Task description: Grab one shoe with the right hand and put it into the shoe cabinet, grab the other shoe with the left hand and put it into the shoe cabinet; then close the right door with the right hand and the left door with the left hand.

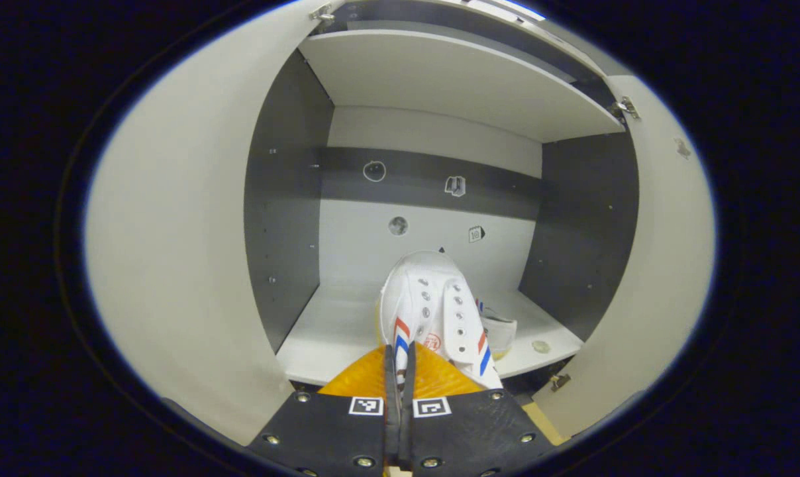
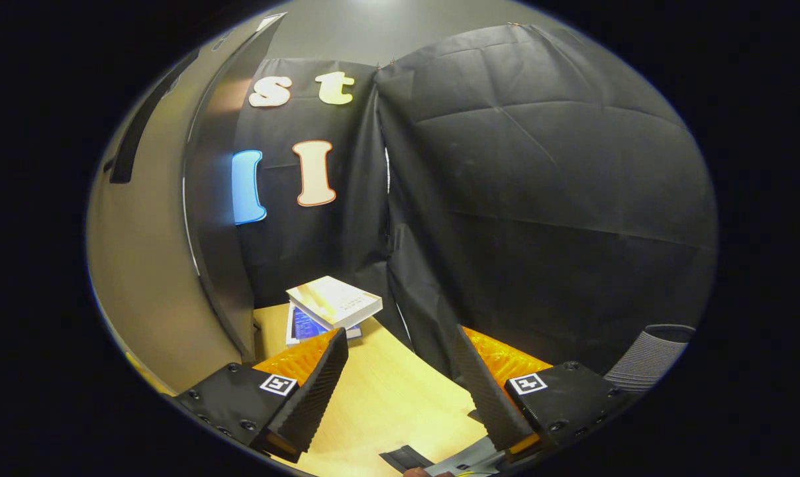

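Item one, nearest my lens in the left gripper view: my left gripper (image 1: pixel 398 371), fingers pinched together on the heel edge of a white canvas high-top shoe with red and blue side stripes (image 1: pixel 433 311). I hold it toe-first over the front lip of the pale lower shelf (image 1: pixel 334 331), inside the open grey-and-white shoe cabinet (image 1: pixel 287 199).

Item two, left of that: the cabinet's left door (image 1: pixel 175 252), a pale flat panel swung wide open.

Item three, right of the held shoe: a second white shoe with the same stripes (image 1: pixel 498 328), lying on the lower shelf just beside the first and partly hidden by it. I judge this to be the right hand's shoe, already stowed.

Item four, farther right: the right door (image 1: pixel 658 265), also standing open.

Item five, right gripper view: my right gripper (image 2: pixel 400 371), fingers spread wide with nothing between them, above a light wooden tabletop (image 2: pixel 387 404). To its left stands a grey cabinet panel (image 2: pixel 155 265); between the fingers, farther off, is a small stack of white books (image 2: pixel 330 306).

Status, as I read it: first shoe placed, second at the cabinet mouth but not yet released. Remaining: set it down, let go, then shut the right door and the left door.
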Demonstrator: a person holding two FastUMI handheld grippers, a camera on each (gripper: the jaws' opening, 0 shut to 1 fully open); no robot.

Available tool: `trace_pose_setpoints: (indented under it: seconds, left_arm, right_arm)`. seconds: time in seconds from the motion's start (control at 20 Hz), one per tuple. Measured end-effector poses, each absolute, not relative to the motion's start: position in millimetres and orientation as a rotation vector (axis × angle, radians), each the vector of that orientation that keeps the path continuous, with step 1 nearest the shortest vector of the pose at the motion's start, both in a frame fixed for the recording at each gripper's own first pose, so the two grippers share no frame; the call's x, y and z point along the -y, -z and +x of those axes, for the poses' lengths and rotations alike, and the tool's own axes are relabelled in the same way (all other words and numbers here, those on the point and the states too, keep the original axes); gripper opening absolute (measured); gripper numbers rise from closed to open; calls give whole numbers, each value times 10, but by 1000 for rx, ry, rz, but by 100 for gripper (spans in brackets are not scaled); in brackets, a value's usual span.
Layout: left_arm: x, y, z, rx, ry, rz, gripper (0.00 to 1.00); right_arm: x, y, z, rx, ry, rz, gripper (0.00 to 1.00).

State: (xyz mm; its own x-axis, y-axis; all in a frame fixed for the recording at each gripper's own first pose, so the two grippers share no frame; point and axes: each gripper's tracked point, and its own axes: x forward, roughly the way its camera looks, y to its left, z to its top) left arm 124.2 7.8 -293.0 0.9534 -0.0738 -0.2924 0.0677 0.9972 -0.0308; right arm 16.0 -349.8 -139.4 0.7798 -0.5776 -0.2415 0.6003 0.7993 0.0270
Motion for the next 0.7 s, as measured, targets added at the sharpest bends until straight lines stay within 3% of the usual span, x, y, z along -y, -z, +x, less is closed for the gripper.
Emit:
trace_pose_setpoints:
  seconds: [0.7]
  left_arm:
    - [-89,2925,1206,-299,-4,-91,1]
  right_arm:
    - [3698,1335,186,-214,674,129,98]
